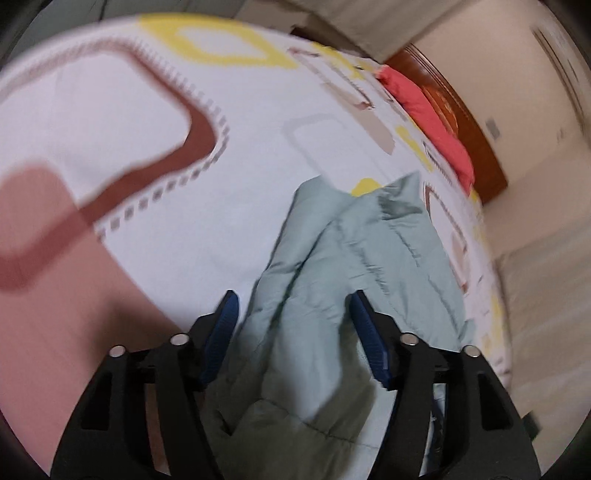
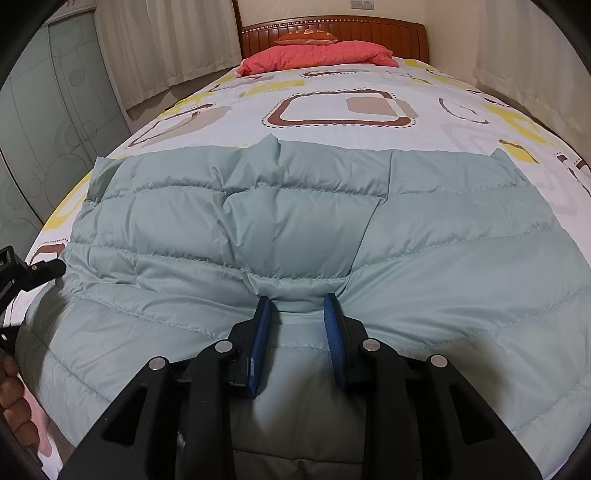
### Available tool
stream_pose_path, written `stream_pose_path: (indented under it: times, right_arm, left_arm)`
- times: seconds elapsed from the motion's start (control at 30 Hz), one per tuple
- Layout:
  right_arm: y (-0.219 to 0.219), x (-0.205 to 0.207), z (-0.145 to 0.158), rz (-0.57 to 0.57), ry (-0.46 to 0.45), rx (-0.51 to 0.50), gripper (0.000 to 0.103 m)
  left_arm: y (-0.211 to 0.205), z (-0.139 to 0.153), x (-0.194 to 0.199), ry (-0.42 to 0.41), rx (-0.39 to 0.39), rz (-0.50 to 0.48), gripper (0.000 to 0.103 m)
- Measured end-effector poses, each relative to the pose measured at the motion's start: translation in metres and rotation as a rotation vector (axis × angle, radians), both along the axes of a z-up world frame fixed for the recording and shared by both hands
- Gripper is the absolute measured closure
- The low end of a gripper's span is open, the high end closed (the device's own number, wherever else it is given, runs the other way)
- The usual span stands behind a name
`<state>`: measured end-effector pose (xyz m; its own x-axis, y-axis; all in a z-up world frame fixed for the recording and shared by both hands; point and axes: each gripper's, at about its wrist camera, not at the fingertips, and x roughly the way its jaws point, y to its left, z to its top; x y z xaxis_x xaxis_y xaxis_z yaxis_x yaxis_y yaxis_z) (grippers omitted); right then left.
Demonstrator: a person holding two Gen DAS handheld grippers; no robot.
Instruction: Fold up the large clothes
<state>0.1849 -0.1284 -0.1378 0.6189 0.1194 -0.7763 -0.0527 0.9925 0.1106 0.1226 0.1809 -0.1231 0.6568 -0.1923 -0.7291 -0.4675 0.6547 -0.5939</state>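
Observation:
A pale green quilted down jacket (image 2: 295,229) lies spread across the near end of the bed. My right gripper (image 2: 297,301) has its blue pads partly closed around a bunched fold of the jacket, which fills the gap between them. My left gripper (image 1: 291,297) is open, its blue pads wide apart above a ridge of the same jacket (image 1: 354,258). The left view is motion-blurred. The left gripper's black body also shows at the left edge of the right wrist view (image 2: 22,273), beside the jacket's left side.
The bed has a white cover (image 2: 340,85) printed with brown, yellow and grey squares. A red pillow (image 2: 317,55) lies at the wooden headboard (image 2: 332,29). Curtains (image 2: 166,44) and a glass wardrobe (image 2: 44,110) stand left of the bed.

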Motion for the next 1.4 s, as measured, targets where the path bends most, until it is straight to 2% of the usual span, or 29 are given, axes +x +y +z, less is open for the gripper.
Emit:
stream_pose_path:
  times: [0.07, 0.2, 0.3, 0.4, 0.5, 0.57, 0.6, 0.63, 0.73, 0.83, 0.93, 1.03, 1.17, 1.23, 1.3, 1.4]
  right_arm:
    - [0.000, 0.000, 0.000, 0.000, 0.000, 0.003, 0.073]
    - [-0.001, 0.000, 0.000, 0.001, -0.003, 0.010, 0.073]
    - [-0.001, -0.001, 0.000, 0.000, -0.004, 0.011, 0.073]
    - [-0.002, -0.001, 0.000, 0.000, -0.006, 0.013, 0.073]
    - [-0.002, -0.001, 0.000, 0.000, -0.005, 0.017, 0.073]
    - [-0.002, -0.001, 0.000, 0.001, -0.007, 0.021, 0.073]
    - [-0.002, -0.001, 0.000, 0.001, -0.007, 0.021, 0.073]
    - [-0.001, -0.002, 0.000, 0.000, -0.007, 0.021, 0.073]
    - [-0.002, -0.002, 0.000, 0.000, -0.007, 0.022, 0.073]
    - [-0.004, -0.002, 0.002, 0.002, -0.007, 0.048, 0.072]
    - [-0.018, -0.003, 0.009, -0.011, -0.010, 0.141, 0.072]
    - [-0.046, -0.007, 0.018, -0.071, -0.012, 0.249, 0.072]
    - [-0.093, -0.020, 0.037, -0.170, -0.070, 0.316, 0.071]
    - [-0.121, -0.026, 0.044, -0.230, -0.092, 0.335, 0.068]
    - [-0.148, -0.032, 0.047, -0.296, -0.109, 0.351, 0.041]
    - [-0.192, -0.043, 0.044, -0.400, -0.130, 0.390, 0.036]
  left_arm:
    - [0.001, -0.007, 0.000, -0.023, -0.071, 0.009, 0.033]
    - [0.002, -0.013, 0.006, -0.065, -0.107, 0.013, 0.024]
    - [0.000, -0.017, 0.006, -0.099, -0.172, 0.010, 0.024]
    - [-0.013, -0.020, 0.012, -0.110, -0.232, -0.066, 0.038]
    - [-0.019, -0.023, 0.012, -0.114, -0.196, -0.071, 0.038]
    - [-0.014, -0.029, 0.012, -0.113, -0.222, -0.044, 0.040]
    - [-0.010, -0.032, 0.013, -0.118, -0.259, -0.015, 0.045]
    - [-0.008, -0.032, 0.013, -0.113, -0.267, -0.007, 0.054]
    - [-0.013, -0.030, 0.013, -0.107, -0.217, -0.039, 0.072]
    - [-0.016, -0.024, 0.011, -0.121, -0.185, -0.045, 0.080]
    - [-0.016, -0.018, 0.009, -0.125, -0.158, -0.049, 0.083]
    - [-0.015, -0.014, 0.009, -0.127, -0.155, -0.051, 0.083]
    - [-0.015, -0.013, 0.016, -0.122, -0.162, -0.049, 0.083]
    - [-0.015, -0.013, 0.016, -0.122, -0.162, -0.049, 0.083]
    - [-0.015, -0.013, 0.016, -0.121, -0.161, -0.049, 0.083]
    - [-0.014, -0.014, 0.015, -0.119, -0.162, -0.049, 0.083]
